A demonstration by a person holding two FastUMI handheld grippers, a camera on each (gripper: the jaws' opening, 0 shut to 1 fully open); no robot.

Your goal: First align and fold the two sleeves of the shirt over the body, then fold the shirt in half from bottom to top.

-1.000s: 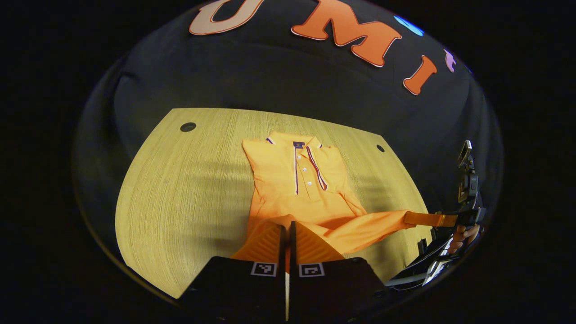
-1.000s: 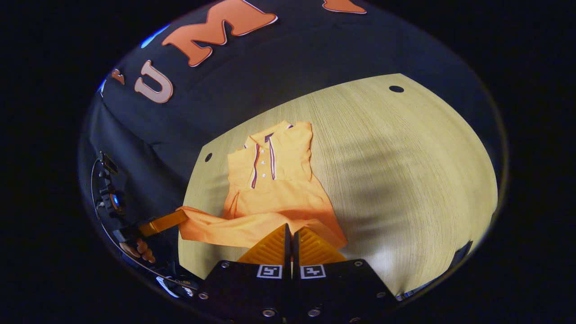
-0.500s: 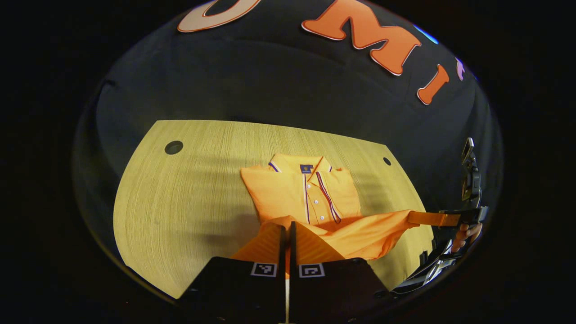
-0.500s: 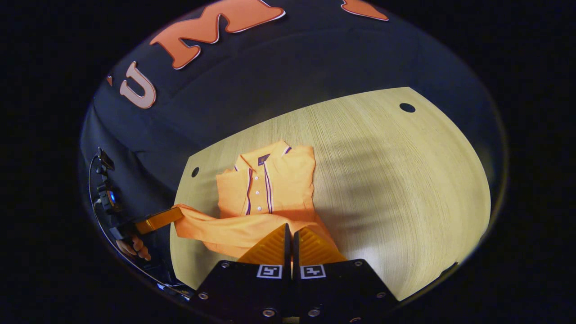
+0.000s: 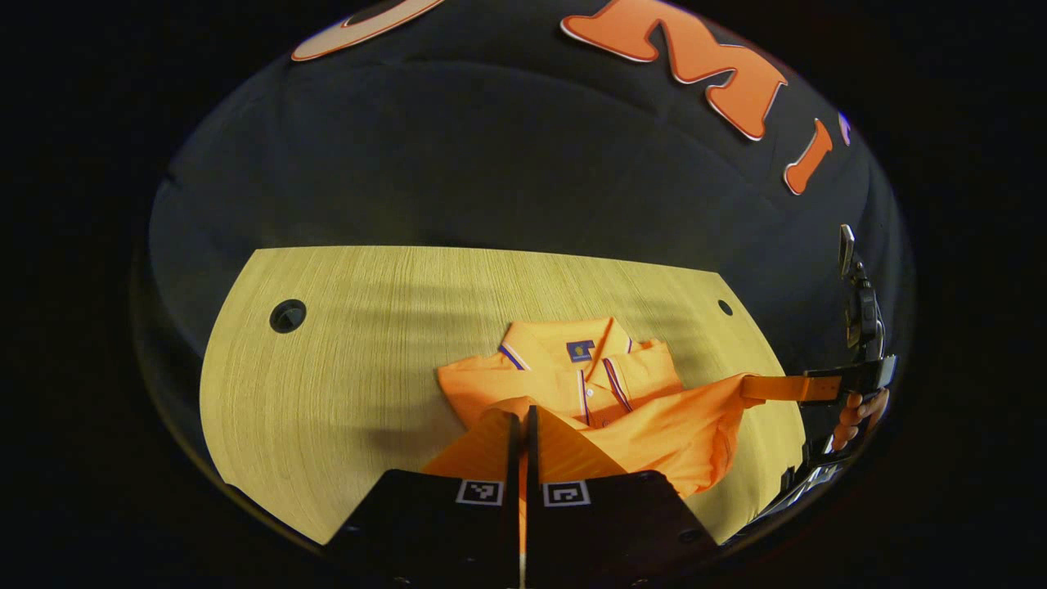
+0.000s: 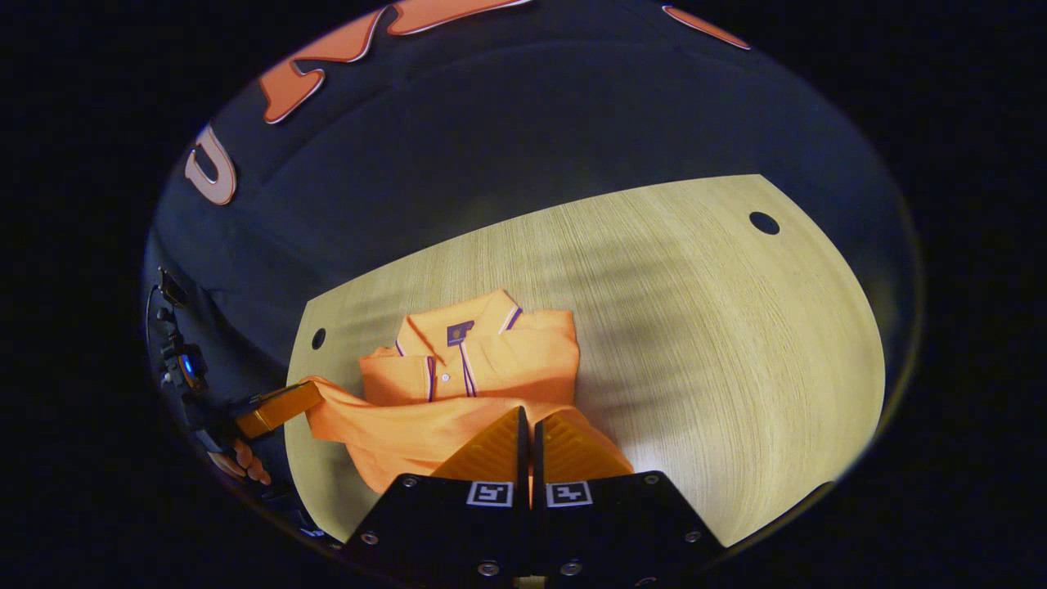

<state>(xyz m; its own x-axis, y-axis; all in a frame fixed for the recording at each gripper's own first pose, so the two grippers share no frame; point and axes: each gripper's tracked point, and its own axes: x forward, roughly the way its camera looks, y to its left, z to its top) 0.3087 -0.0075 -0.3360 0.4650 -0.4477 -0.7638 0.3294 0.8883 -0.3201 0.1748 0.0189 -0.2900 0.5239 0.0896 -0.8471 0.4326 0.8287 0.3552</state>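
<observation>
An orange polo shirt (image 5: 548, 380) lies on the wooden table (image 5: 352, 368), collar at the far end, sleeves folded in. Its bottom hem (image 5: 671, 425) is lifted and stretched between both grippers, hanging over the lower body. My left gripper (image 5: 521, 415) is shut on one hem corner. My right gripper (image 6: 527, 413) is shut on the other corner. In the right gripper view the shirt (image 6: 507, 360) shows its collar and placket above the raised hem (image 6: 393, 425). Each view also shows the other gripper off to the side, held by a hand (image 5: 855, 409).
The table has small round holes (image 5: 287, 315) (image 6: 765, 222) near its far corners. Bare tabletop (image 6: 720, 343) spreads to the sides of the shirt. The black cloth wall stands behind the table's far edge.
Both grippers have carried the hem forward toward the collar. The raised cloth now covers the lower buttons, and less of the shirt's body shows.
</observation>
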